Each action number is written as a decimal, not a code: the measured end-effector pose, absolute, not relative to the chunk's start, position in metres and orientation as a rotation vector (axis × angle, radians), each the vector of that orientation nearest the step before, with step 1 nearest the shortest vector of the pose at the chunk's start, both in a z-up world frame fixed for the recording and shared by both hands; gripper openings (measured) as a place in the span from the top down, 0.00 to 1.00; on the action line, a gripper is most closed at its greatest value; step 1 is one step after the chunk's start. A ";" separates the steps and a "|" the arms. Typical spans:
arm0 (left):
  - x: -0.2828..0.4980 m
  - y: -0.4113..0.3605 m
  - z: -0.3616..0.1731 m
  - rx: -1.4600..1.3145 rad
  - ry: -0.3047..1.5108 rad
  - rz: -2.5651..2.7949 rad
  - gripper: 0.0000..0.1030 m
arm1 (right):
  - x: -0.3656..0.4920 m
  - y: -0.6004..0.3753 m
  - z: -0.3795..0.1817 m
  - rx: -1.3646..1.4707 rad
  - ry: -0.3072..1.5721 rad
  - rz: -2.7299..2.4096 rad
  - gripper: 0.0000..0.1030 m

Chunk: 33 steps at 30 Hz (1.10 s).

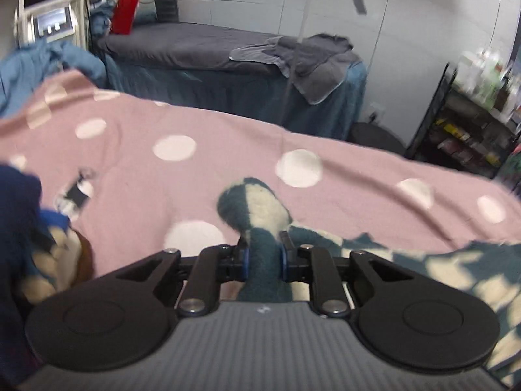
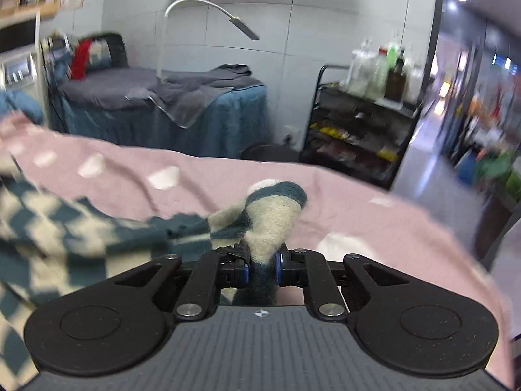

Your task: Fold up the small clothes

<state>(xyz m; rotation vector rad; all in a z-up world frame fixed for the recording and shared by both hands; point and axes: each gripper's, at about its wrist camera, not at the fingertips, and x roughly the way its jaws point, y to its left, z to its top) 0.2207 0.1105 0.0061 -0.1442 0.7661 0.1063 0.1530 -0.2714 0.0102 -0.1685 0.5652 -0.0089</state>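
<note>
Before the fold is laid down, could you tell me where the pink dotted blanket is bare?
Bare pink polka-dot blanket stretches ahead of both tongs, up to the far edge. Crowded: the teal-and-cream checked fleece garment between them, and dark blue cloth at the left.

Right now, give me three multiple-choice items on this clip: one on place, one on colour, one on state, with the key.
1. Where does the checked garment lie?
A. On the pink dotted cover
B. On the grey massage bed
C. On the black shelf trolley

2. What colours is the checked garment?
A. Red and black
B. Dark teal and cream
C. Yellow and grey

3. What is the state of the left gripper and the right gripper?
A. Both open, nothing between them
B. Only the left holds cloth
C. Each shut on a bunched part of the garment

Key: 1 A, the pink dotted cover spreads beneath it in both views. 2 B, teal and cream squares show on it. 3 C, cloth is pinched between the pads in each wrist view.
</note>
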 end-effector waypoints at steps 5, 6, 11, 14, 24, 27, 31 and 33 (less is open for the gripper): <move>0.222 0.098 -0.026 0.022 0.889 0.198 0.45 | 0.162 -0.287 -0.017 -0.144 0.691 -0.060 0.57; 0.215 0.096 -0.028 0.056 0.881 0.238 0.26 | 0.158 -0.289 -0.018 -0.133 0.683 -0.073 0.39; 0.171 0.080 0.011 0.068 0.658 0.217 0.03 | 0.116 -0.290 -0.001 -0.076 0.536 -0.088 0.09; 0.165 0.044 0.027 -0.006 0.644 -0.075 0.02 | 0.096 -0.274 0.006 -0.086 0.492 0.047 0.08; 0.196 -0.102 -0.029 0.285 0.725 -0.222 0.19 | 0.046 -0.234 -0.013 -0.073 0.599 0.181 0.08; 0.206 -0.108 -0.045 0.297 0.728 -0.169 0.19 | 0.036 -0.236 -0.014 -0.084 0.616 0.182 0.08; 0.216 -0.107 -0.045 0.230 0.764 -0.215 0.79 | 0.034 -0.243 -0.014 -0.074 0.621 0.160 0.09; 0.229 -0.087 -0.039 0.110 0.811 -0.190 0.86 | 0.036 -0.243 -0.012 -0.060 0.617 0.172 0.11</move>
